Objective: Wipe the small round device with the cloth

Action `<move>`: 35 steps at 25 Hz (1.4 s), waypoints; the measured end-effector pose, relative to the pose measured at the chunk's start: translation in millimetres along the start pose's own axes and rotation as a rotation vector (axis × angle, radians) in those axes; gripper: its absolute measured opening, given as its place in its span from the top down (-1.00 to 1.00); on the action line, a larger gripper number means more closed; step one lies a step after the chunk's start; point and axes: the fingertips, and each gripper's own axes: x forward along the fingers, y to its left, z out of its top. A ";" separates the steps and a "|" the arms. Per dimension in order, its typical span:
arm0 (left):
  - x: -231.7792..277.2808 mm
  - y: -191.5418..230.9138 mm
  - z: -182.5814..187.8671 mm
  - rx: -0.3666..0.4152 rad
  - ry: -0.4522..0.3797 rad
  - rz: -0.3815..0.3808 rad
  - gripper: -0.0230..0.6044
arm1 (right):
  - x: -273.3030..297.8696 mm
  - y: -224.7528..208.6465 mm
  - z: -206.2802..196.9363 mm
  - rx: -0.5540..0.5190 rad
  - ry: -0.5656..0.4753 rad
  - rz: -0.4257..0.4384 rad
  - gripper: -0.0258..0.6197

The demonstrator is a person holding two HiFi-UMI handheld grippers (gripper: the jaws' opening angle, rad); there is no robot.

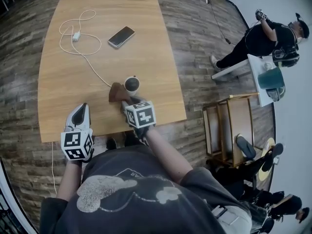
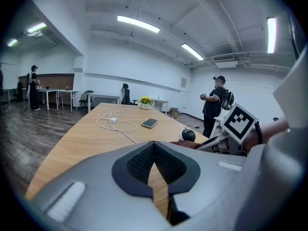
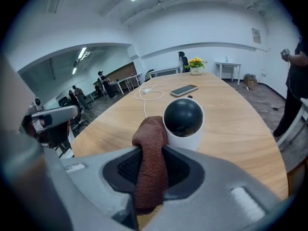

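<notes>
The small round device point(image 1: 131, 84) is standing on the tabletop point(image 1: 146, 43) just ahead of the right tongs point(image 1: 127, 103). These are pinching the brown cloth point(image 3: 150, 138), whose bunched end is lying right against the device's left side. The device is sitting upright, white base down and dark dome facing up, while the left tongs point(image 2: 155, 150) are pressing together on nothing, well apart to its left.
</notes>
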 end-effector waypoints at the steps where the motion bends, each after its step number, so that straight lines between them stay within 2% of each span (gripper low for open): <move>1: -1.7 0.5 -2.1 0.001 0.003 -0.006 0.87 | 0.0 -0.8 -4.6 0.007 0.005 -0.008 0.66; 6: -5.0 2.5 -12.8 0.000 0.018 -0.044 0.87 | -8.4 2.9 -20.1 0.045 -0.003 -0.028 0.66; 13: -5.4 -17.4 -19.9 0.022 0.015 -0.121 0.87 | -45.7 -3.6 -37.7 0.094 -0.077 -0.071 0.66; 23: -34.4 -37.0 -25.6 0.003 -0.017 -0.071 0.87 | -103.0 -3.3 -51.4 0.075 -0.185 -0.024 0.66; 29: -65.3 -80.1 -33.9 0.033 -0.022 -0.062 0.87 | -153.1 -8.1 -79.8 0.071 -0.221 -0.006 0.66; 35: -108.5 -141.7 -69.4 0.036 -0.015 -0.059 0.87 | -204.4 -11.2 -141.2 0.064 -0.227 0.016 0.66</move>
